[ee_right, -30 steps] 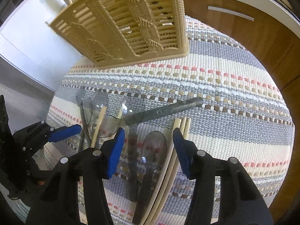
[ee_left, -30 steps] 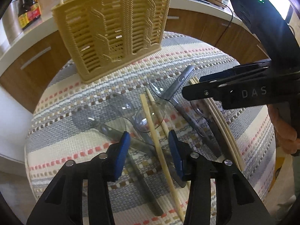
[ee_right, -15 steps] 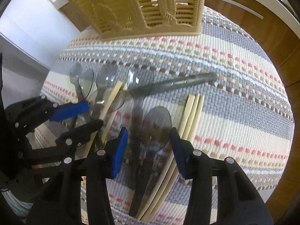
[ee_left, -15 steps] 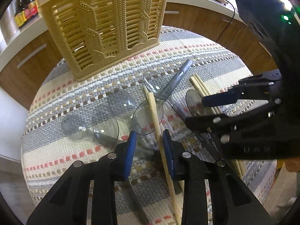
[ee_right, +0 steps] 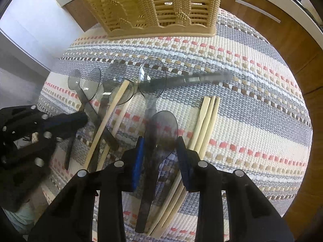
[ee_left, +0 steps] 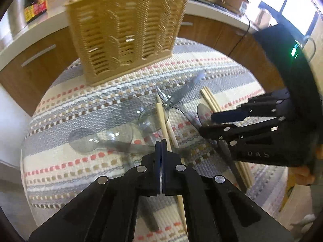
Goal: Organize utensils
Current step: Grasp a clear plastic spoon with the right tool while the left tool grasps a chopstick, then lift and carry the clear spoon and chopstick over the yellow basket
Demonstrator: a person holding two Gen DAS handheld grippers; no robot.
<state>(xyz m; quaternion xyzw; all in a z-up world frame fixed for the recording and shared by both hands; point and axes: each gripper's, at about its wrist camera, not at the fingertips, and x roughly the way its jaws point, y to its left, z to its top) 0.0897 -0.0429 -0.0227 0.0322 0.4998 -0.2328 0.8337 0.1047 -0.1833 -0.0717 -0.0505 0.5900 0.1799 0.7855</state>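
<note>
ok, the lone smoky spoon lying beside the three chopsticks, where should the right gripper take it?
Take the smoky spoon at the neck just below the bowl, from above, pads across its width. It lies flat, lengthwise along the fingers, the handle slimmer than the bowl. The right gripper straddles it there, jaws closing, not yet pressing. Mind the chopsticks close by the right pad.

A striped woven mat (ee_left: 232,76) covers the round table. 2 dark sauce bottles (ee_left: 35,2) stand on the white counter (ee_left: 12,46).

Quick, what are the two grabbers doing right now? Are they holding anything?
Left gripper: shut, pads together, nothing visibly held.
Right gripper: closing around the smoky spoon, not yet pressing on it.
</note>
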